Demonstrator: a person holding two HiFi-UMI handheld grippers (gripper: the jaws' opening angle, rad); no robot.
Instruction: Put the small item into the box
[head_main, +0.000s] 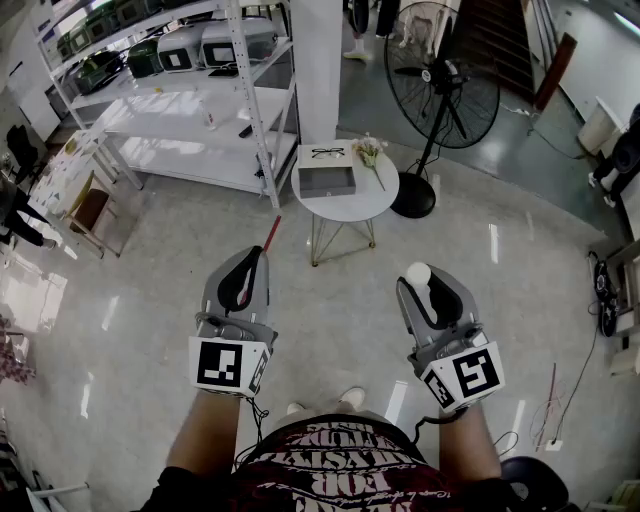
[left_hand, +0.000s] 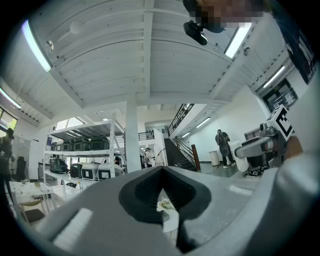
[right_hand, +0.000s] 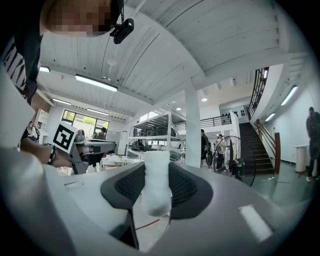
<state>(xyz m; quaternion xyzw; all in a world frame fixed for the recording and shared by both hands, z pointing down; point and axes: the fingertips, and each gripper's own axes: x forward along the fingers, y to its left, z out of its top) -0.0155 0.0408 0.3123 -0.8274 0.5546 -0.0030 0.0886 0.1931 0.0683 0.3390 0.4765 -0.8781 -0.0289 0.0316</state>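
The left gripper (head_main: 250, 268) is clenched on nothing and is held over the floor. Ahead of it, the grey box (head_main: 327, 181) sits at the left edge of the round table (head_main: 385, 195), with flowers (head_main: 370, 152) near the far edge. The right gripper (head_main: 424, 285) grasps the small white item (head_main: 418, 271), well apart from the box.

Both forearms reach forward, the left gripper (head_main: 252, 262) level beside the right gripper (head_main: 420, 287). The left jaws meet at their tips, empty. The right jaws pinch a small white item (right_hand: 156, 182).
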